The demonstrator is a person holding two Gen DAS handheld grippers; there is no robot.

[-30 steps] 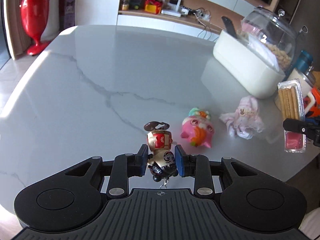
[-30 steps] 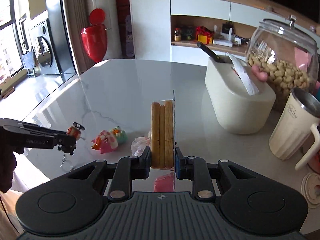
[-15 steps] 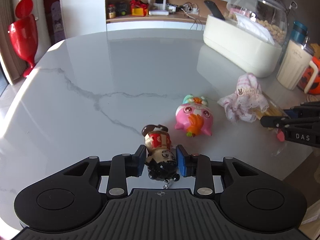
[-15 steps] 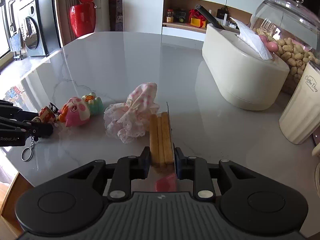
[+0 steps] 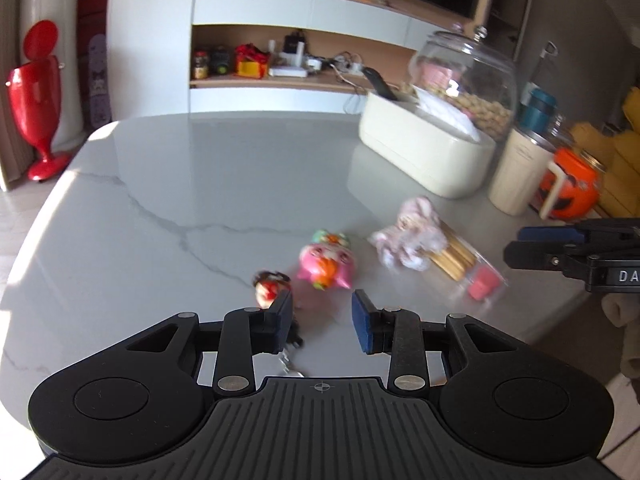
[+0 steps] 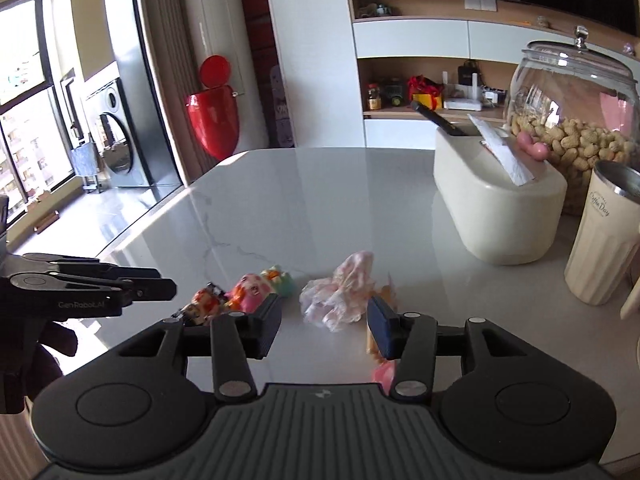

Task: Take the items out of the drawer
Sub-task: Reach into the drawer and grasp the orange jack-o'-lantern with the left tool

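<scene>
Marble table (image 5: 168, 184), four items, left gripper (image 5: 321, 322) and right gripper (image 6: 324, 322) fingers spread, empty

The left hand-held gripper (image 5: 321, 320) hovers low over the bench (image 5: 224, 184), its two fingers spread wide apart with nothing between them. The right hand-held gripper (image 6: 324, 322) hovers level beside it, fingers likewise spread and empty. A dark-gloved hand (image 6: 38, 354) grips the left one's handle.
</scene>
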